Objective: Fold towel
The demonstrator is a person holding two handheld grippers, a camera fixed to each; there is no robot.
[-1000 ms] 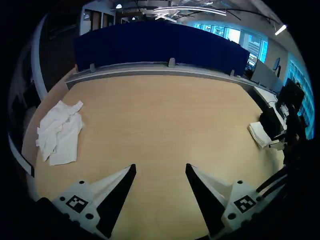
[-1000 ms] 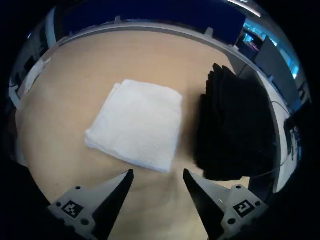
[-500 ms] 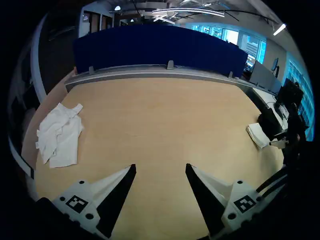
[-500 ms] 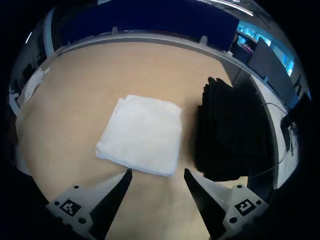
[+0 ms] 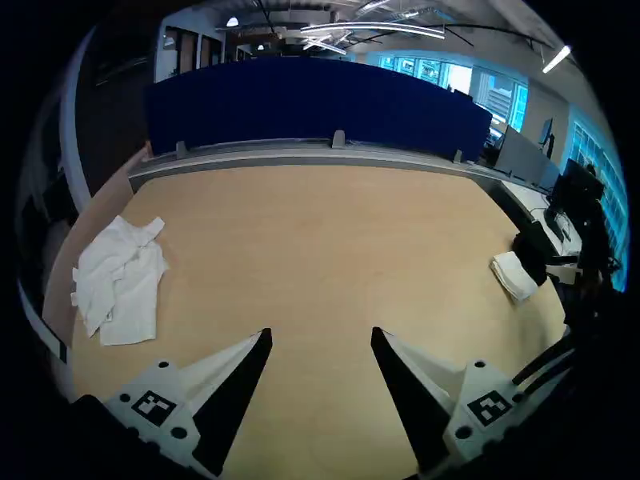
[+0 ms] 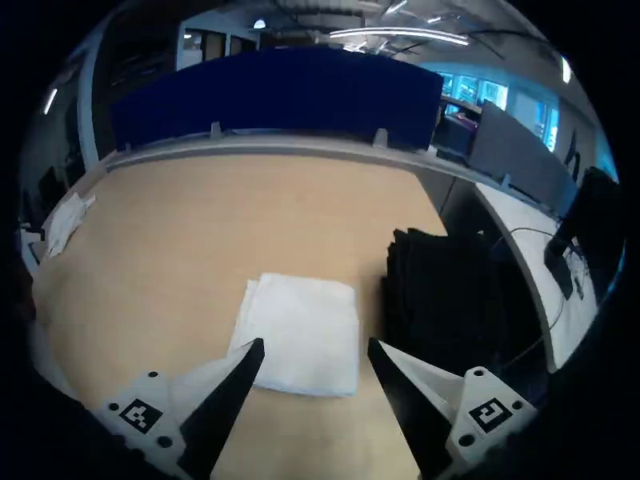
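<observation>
Right gripper view: spread right claw is hovering over folded towel by the bench edge; left claw likewise spread.

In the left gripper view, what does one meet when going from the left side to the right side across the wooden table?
crumpled white towel → left gripper, open, low in the picture → folded white towel

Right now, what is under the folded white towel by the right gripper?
The folded white towel lies flat on the wooden table, beside a black stack. The patch beneath it is covered, so anything thin tucked there cannot be seen.
</observation>
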